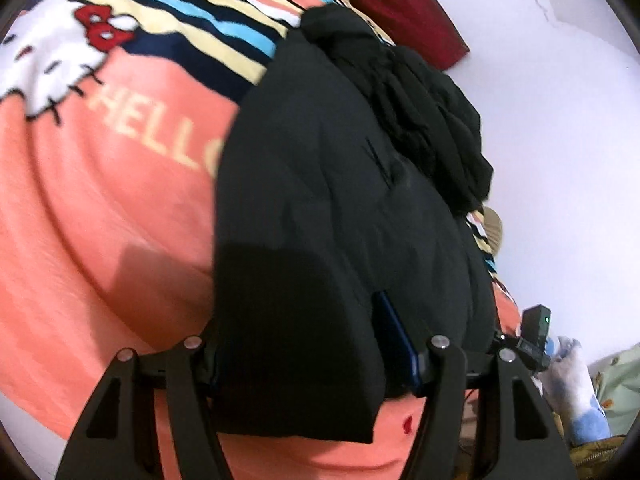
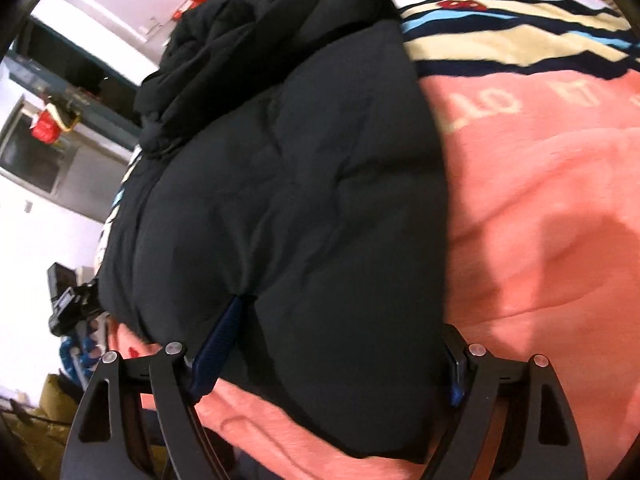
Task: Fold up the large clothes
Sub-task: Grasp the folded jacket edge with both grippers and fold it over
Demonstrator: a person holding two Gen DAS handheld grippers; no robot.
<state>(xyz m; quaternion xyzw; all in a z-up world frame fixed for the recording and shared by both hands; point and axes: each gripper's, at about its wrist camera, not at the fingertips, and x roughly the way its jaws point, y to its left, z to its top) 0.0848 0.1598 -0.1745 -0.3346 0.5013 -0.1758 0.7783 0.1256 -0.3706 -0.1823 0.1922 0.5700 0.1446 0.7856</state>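
A black padded jacket (image 1: 328, 200) lies on a pink Hello Kitty blanket (image 1: 100, 220), its crumpled hood or sleeves bunched at the far end (image 1: 420, 112). My left gripper (image 1: 316, 360) stands wide open, its blue-padded fingers (image 1: 400, 344) straddling the jacket's near hem. In the right wrist view the same jacket (image 2: 300, 160) fills the middle. My right gripper (image 2: 332, 356) is also wide open, with one blue finger (image 2: 220, 344) pressed into a fold of the near hem and the other at the jacket's right edge.
The blanket (image 2: 540, 220) covers a bed. A dark red pillow (image 1: 400, 4) lies at the far end by a white wall (image 1: 560, 120). The other gripper's camera unit (image 1: 534, 328) shows at the bed's edge, and in the right view (image 2: 68, 300). Shelving (image 2: 60, 92) stands left.
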